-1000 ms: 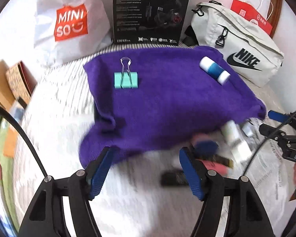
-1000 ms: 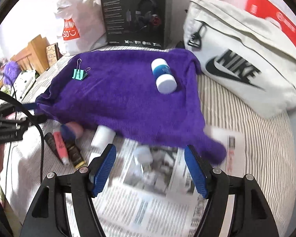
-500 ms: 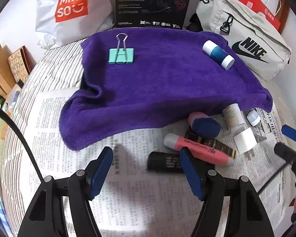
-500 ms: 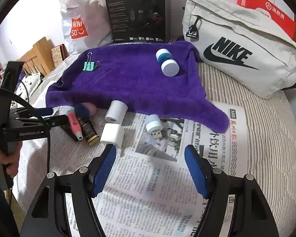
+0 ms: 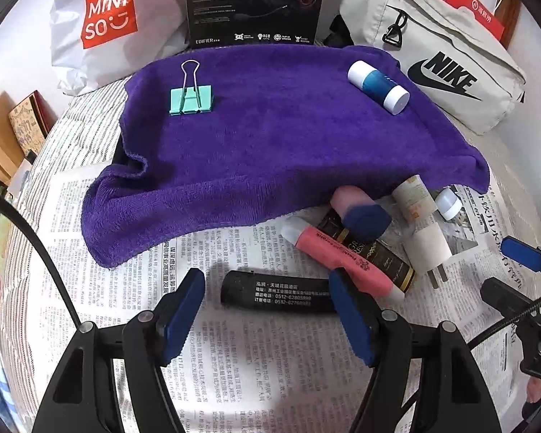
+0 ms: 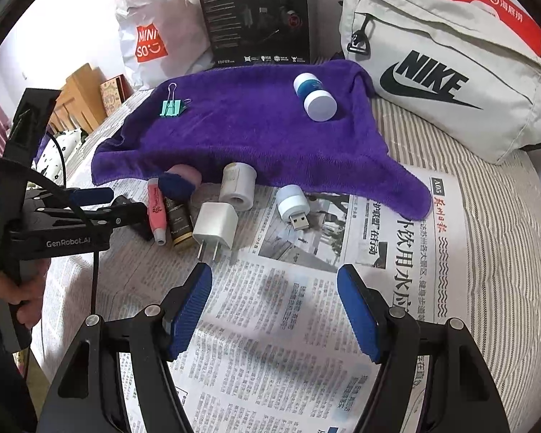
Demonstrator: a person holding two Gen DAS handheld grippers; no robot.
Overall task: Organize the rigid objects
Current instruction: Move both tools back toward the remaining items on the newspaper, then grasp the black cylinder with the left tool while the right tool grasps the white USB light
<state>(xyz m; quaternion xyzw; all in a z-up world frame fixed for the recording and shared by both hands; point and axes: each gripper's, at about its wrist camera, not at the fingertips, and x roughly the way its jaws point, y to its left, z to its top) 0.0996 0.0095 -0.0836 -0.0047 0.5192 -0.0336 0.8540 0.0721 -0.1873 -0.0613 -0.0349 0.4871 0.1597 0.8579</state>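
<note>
A purple towel (image 5: 270,137) carries a mint binder clip (image 5: 191,99) and a blue-and-white bottle (image 5: 378,86). On the newspaper (image 5: 256,361) below it lie a black tube (image 5: 274,292), a pink tube (image 5: 342,256), a dark gold-trimmed tube (image 5: 382,259), a white charger plug (image 6: 214,225), a white roll (image 6: 238,186) and a white USB light (image 6: 292,207). My left gripper (image 5: 270,301) is open, its fingers either side of the black tube. My right gripper (image 6: 274,306) is open and empty over the newspaper, short of the plug.
A pink and navy soft thing (image 5: 360,213) pokes out from under the towel's edge. Behind stand a white Miniso bag (image 5: 104,25), a black headset box (image 5: 256,3) and a grey Nike bag (image 5: 440,61). Striped bedding (image 6: 505,252) lies to the right.
Both grippers have drawn in closer to the items on the newspaper. The left one now brackets the black tube. Both stay open.
</note>
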